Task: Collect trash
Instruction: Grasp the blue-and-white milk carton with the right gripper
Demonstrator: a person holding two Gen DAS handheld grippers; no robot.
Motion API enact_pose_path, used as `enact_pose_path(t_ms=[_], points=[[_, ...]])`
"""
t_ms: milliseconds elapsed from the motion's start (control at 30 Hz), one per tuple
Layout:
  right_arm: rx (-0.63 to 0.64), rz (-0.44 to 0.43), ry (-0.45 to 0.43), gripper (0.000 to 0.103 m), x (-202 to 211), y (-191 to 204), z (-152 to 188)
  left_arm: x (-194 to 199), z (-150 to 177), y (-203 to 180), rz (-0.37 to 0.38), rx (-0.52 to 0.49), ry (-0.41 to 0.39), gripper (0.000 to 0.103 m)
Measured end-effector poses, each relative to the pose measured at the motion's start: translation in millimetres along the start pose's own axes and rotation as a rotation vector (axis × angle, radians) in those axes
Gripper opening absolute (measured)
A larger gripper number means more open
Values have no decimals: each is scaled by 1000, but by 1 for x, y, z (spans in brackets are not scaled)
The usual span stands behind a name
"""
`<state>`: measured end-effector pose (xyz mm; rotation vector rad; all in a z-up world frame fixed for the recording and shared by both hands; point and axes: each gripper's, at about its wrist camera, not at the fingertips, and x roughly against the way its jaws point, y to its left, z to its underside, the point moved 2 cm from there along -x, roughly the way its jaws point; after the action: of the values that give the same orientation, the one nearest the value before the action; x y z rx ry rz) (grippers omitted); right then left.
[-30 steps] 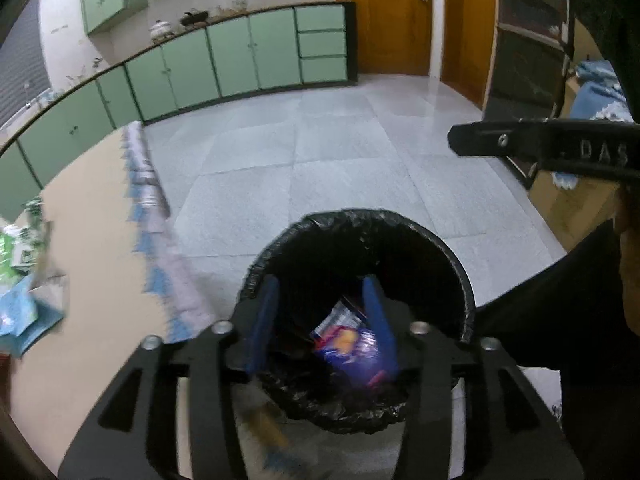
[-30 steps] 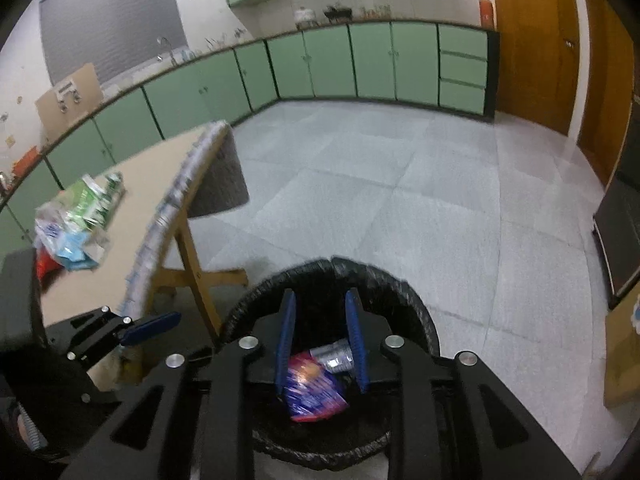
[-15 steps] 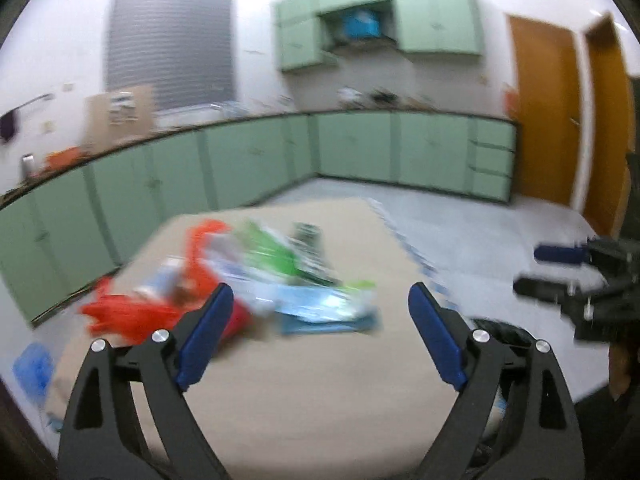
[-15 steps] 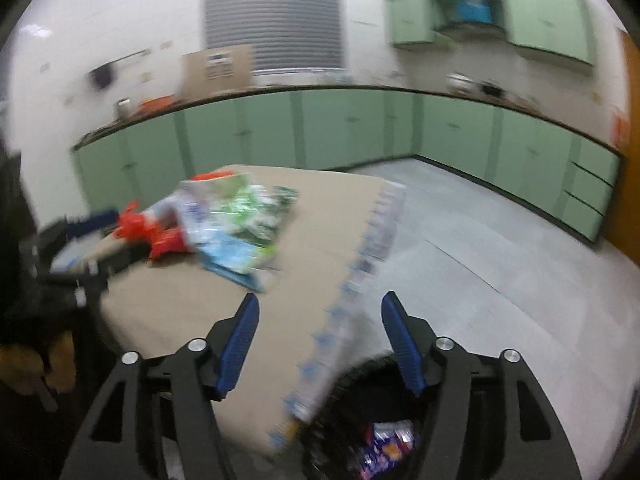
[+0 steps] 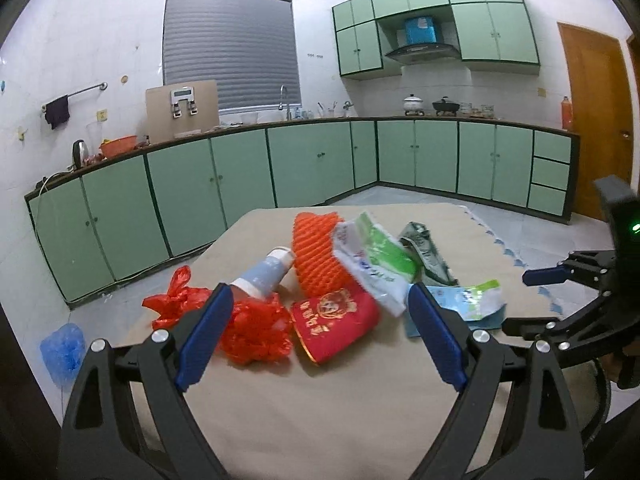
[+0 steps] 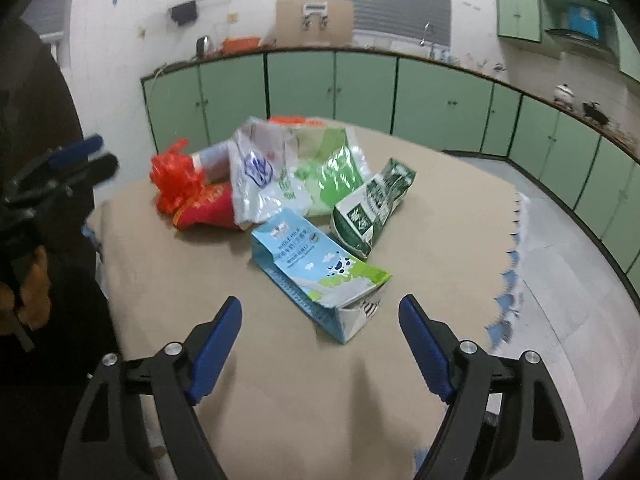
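Note:
A pile of trash lies on the beige table [image 5: 320, 408]. My left gripper [image 5: 320, 336] is open and empty, just short of a red paper cup [image 5: 334, 322] and a crumpled red plastic bag [image 5: 256, 328]. Behind these lie an orange foam net [image 5: 318, 254], a blue-and-white tube [image 5: 266, 274] and a green-and-white bag [image 5: 376, 260]. My right gripper [image 6: 320, 346] is open and empty, just short of a light-blue milk carton [image 6: 316, 272]. A dark-green carton [image 6: 372, 212] lies beyond it. The trash bin is out of view.
Green kitchen cabinets [image 5: 304, 168] run along the far walls. The table's scalloped cloth edge [image 6: 516, 256] lies to the right, with grey tiled floor [image 6: 568, 280] beyond. The other gripper [image 5: 568, 276] shows at the right of the left wrist view.
Both grippers have swung up from over the black bin to face the table's trash pile. Both jaws have opened wide, and the wrappers they dropped stay in the bin.

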<state>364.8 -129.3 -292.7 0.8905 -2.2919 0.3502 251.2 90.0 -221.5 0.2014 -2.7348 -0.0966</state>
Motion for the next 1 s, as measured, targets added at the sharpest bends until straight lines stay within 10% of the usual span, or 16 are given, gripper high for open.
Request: enact_pose_path(t_ms=[300, 433, 1000], points=[[72, -49, 70, 78, -41, -5, -6, -11, 15, 8, 0, -9, 18, 86], [44, -80, 86, 55, -47, -11, -7, -13, 16, 7, -3, -9, 29, 86], [-123, -35, -34, 48, 40, -21, 25, -30, 4, -21, 60, 2, 28, 86]])
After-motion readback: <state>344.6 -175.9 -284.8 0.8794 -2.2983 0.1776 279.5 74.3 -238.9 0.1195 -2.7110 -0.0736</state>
